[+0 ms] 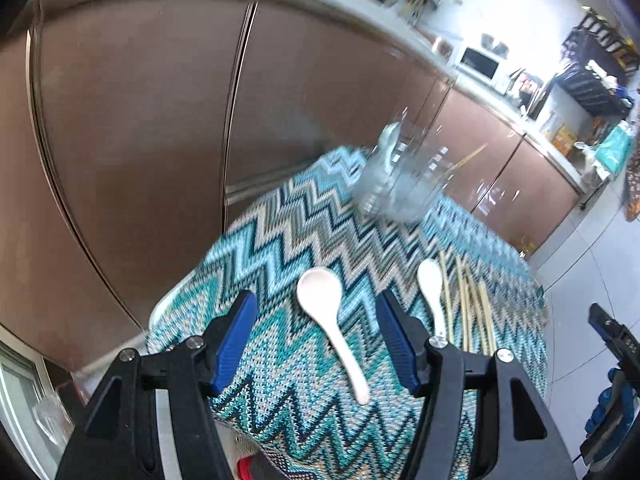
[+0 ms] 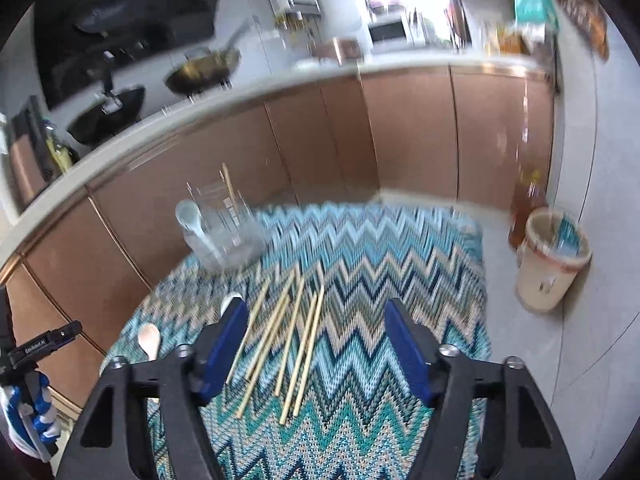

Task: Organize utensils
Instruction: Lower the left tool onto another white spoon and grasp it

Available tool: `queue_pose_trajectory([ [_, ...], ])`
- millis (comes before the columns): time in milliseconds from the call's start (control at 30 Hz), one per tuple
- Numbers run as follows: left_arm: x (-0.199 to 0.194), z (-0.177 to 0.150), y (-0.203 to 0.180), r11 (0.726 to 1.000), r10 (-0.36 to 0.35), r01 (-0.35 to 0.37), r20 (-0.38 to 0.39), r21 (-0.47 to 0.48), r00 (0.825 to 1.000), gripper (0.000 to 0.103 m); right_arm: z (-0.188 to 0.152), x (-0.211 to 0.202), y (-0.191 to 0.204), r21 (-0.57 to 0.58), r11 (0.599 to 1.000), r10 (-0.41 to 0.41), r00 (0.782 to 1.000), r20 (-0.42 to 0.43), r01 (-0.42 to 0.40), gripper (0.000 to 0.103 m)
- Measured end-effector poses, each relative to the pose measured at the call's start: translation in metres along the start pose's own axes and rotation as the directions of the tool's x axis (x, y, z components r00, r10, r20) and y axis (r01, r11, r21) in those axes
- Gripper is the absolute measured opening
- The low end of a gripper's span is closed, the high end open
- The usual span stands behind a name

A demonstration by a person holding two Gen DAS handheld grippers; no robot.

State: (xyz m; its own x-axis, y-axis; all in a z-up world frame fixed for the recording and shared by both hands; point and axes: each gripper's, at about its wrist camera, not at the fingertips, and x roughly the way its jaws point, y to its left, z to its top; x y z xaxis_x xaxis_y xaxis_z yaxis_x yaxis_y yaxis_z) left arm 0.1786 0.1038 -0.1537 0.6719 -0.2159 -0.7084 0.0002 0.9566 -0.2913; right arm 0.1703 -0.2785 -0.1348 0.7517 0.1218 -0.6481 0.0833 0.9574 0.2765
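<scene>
The left gripper stands part open with nothing held; a white ceramic spoon lies on the zigzag-patterned tablecloth between its blue fingers, bowl away from the camera, handle running back and to the right. A second white spoon lies just beyond the right-hand finger, beside the loose bamboo chopsticks. The right gripper is also part open and empty; the chopsticks lie under its left finger, long axes roughly along its pointing line, so it seems the nearer hand for them. Only the right wrist view shows a waste bin on the floor; both show the clear glass holder at the cloth's far side, already holding a spoon and a chopstick.
</scene>
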Motion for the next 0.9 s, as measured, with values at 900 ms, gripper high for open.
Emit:
queue_pose_trajectory([
  [900, 0.2, 0.04, -0.115, 0.962, -0.187, 0.25, -0.411, 0.105, 0.892, 0.045, 0.028, 0.199, -0.021, -0.039, 0.999, 0.01, 0.864, -0.503, -0.034, 0.017],
])
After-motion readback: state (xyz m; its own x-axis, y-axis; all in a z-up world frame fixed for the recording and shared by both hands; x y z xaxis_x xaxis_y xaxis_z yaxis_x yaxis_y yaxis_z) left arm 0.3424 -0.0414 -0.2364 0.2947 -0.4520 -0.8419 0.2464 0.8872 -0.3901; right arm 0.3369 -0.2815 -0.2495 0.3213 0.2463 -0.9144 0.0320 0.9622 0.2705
